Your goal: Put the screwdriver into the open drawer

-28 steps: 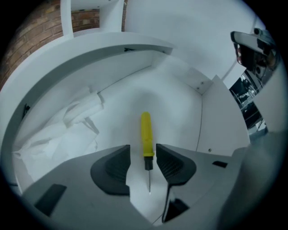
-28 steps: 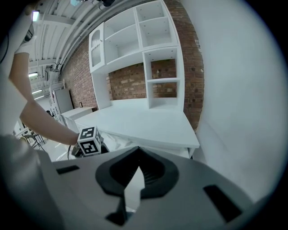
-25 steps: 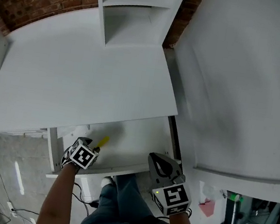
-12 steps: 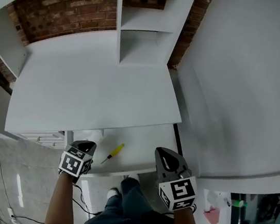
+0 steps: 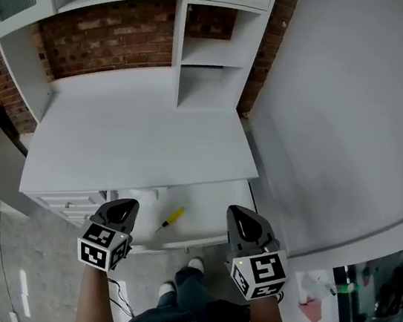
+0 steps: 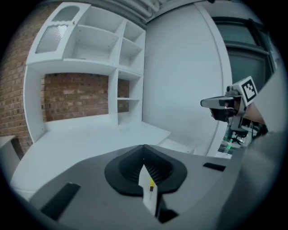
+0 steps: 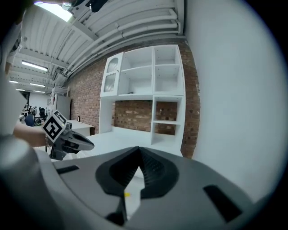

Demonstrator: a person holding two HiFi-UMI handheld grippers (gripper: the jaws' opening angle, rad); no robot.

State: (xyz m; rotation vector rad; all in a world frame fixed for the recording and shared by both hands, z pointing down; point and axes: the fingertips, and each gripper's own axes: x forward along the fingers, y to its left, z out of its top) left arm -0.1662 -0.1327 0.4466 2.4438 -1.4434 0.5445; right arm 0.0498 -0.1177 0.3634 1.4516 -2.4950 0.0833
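I find the lighting bright and even. In my right gripper view, ceiling strip lights blow out to white glare above and left of the shelf unit. Its brick-backed bays hold soft shade. Both my gripper views bow straight lines around the shelf unit and fall to black at the rim; the near foreground is out of focus. In the head view, pale streaks glint on the floor below the shelf unit.

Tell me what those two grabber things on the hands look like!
The left gripper and right gripper are both grey, with black ridged pads narrowing to a point. Each carries a white cube printed with black square markers. No sleeves show.
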